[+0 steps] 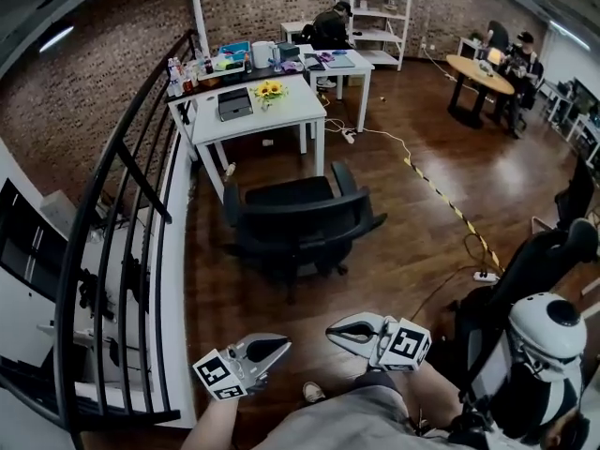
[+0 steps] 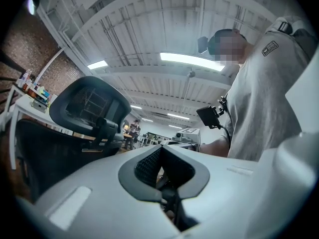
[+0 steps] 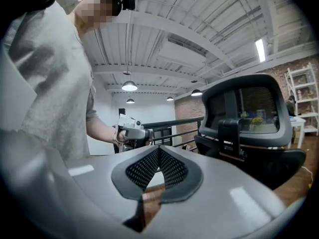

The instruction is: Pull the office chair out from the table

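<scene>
Both left gripper [image 1: 283,346] and right gripper [image 1: 331,331]: fingers closed, empty (office chair [image 1: 300,218] near table [image 1: 286,111]).

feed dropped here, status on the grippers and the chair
Left gripper shut, empty; right gripper shut, empty. Office chair untouched, its back toward both, near the white table. Floor cable off to the right, not in the path.

Head view high; gripper views low, level
</scene>
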Demonstrator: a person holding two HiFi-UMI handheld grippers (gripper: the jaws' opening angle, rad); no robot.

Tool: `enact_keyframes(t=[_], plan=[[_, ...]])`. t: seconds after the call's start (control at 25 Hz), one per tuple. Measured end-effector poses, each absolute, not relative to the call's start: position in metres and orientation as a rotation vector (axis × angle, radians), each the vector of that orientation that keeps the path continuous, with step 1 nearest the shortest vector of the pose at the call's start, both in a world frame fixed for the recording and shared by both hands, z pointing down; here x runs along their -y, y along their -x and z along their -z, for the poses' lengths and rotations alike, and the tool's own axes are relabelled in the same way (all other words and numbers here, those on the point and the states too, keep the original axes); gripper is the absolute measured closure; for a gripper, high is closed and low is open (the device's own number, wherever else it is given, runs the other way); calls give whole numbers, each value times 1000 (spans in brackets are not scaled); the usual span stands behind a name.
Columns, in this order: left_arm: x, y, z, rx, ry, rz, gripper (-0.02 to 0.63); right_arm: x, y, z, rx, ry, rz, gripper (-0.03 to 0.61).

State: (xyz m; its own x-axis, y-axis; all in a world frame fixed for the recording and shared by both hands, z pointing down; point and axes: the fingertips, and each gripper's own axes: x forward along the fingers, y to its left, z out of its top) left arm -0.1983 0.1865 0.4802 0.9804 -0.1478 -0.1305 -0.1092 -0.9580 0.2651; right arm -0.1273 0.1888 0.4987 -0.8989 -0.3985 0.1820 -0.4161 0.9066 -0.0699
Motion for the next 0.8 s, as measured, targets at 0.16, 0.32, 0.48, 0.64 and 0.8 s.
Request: enact_keyframes(t=[0.16, 0.32, 0.48, 0.64, 0.8], plan=[[-203, 187, -494, 169, -2850, 181, 614, -202, 132, -510, 2896, -557, -175, 571], [-223, 162, -505, 137, -2843, 112, 614, -216, 126, -519, 2906, -488, -206, 572], [-247, 135, -510, 125, -2813, 101, 614, -243, 117, -525, 2915, -397, -185, 572], [-272, 105, -508, 110, -2813, 98, 614, -274, 90, -530, 2915, -381, -180, 572], [-294, 76, -509, 130, -2802, 101, 614, -299, 59, -531, 2912, -383, -201, 572]])
